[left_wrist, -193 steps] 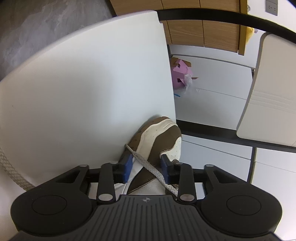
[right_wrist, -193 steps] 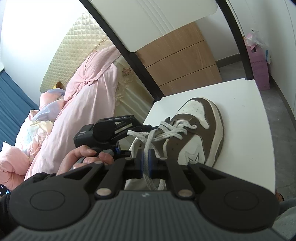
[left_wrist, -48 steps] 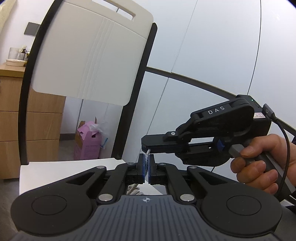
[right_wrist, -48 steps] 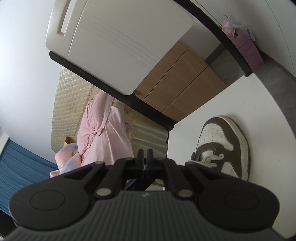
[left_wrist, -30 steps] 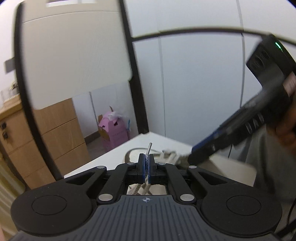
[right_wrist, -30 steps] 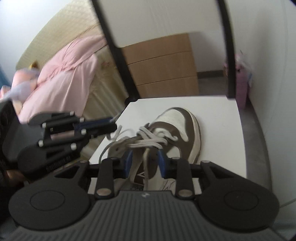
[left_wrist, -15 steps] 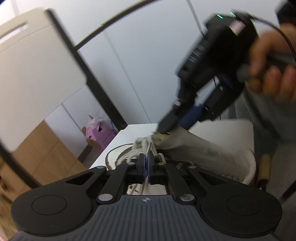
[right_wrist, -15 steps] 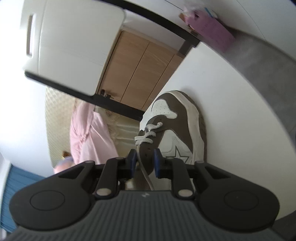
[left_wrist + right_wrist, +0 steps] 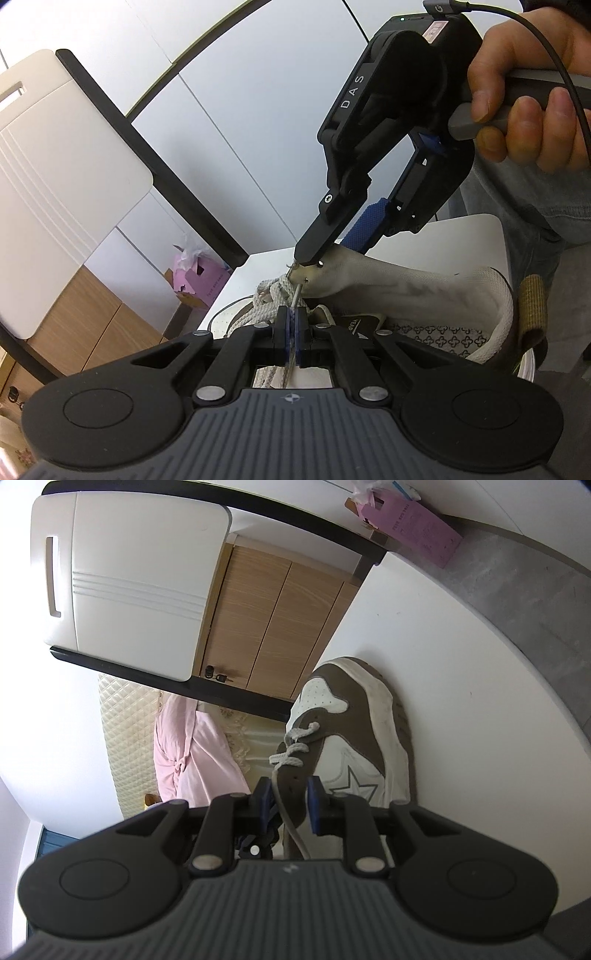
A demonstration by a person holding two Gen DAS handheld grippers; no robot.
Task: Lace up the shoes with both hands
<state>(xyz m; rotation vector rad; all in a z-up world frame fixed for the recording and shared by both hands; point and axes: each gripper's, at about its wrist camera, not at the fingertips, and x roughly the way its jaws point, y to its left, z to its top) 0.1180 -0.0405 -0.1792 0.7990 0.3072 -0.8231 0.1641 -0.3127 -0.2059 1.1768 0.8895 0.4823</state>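
Woven cloth shoelace [image 9: 275, 297], matt suede-and-leather shoe [image 9: 354, 734], matt black plastic right gripper [image 9: 334, 254], wood-grain cabinet [image 9: 273, 624]

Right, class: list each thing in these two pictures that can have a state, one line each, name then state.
left gripper: shut on lace tip.
right gripper: shut on eyelet flap.
shoe: on its sole on the white table, half laced, upper eyelets empty.
lace: crossed through the lower eyelets, untied.
lace tip: pointing at the flap; whether it has entered an eyelet cannot be told.
pink box: top open.
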